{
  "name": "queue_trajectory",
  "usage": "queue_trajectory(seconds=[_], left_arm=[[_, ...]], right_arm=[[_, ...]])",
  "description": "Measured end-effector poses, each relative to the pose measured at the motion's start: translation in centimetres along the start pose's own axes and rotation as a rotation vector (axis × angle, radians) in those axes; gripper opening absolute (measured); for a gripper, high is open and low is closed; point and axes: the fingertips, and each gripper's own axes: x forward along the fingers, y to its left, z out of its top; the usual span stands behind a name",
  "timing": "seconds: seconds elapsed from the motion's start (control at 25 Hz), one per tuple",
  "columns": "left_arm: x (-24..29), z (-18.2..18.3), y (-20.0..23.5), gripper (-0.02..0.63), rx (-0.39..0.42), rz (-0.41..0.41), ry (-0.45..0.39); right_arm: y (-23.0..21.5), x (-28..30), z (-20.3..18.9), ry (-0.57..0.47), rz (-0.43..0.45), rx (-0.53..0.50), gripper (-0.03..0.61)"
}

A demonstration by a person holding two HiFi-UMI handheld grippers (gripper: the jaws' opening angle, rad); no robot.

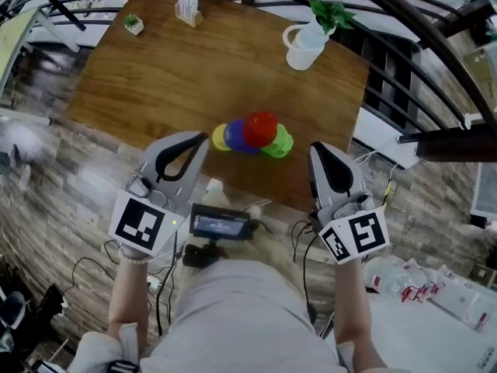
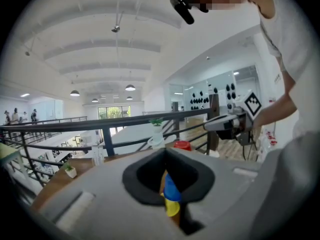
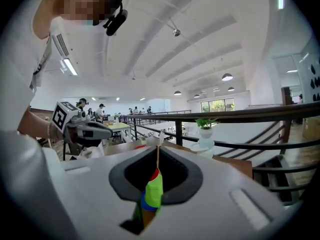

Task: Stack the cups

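The red cup (image 1: 260, 128) is hiding most of the blue cup (image 1: 235, 136). In its own view the closed left claw (image 2: 166, 154) is blocking all but a sliver of the yellow cup (image 2: 172, 207); the right claw (image 3: 157, 151) is masking most of the green cup (image 3: 154, 191) in its view. Print on the far card stand (image 1: 187, 6) is appearing too small to read.

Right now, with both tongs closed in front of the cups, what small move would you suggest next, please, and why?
Probably open the left tongs: they are shut and empty, short of the cup cluster, and the yellow cup at its left end lies nearest them.
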Motion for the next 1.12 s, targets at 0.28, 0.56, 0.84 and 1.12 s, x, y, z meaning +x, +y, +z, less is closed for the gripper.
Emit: queue_trajectory(seconds=[0.28, 0.56, 0.84, 1.12], left_arm=[[-0.7, -0.2, -0.3, -0.006, -0.023, 0.009, 0.019], [-1.1, -0.9, -0.1, -0.006, -0.015, 0.027, 0.024], [-0.6, -0.8, -0.5, -0.006, -0.03, 0.016, 0.037], [0.0, -0.7, -0.3, -0.006, -0.016, 0.016, 0.028]], right_arm=[[1.0, -1.2, -1.1, 0.053, -0.013, -0.044, 0.005], [1.5, -1.9, -2.2, 0.085, -0.012, -0.04, 0.005], [2.0, -1.4, -2.0, 0.089, 0.001, -0.067, 0.003], [1.5, -1.2, -1.8, 0.086, -0.011, -0.065, 0.005]])
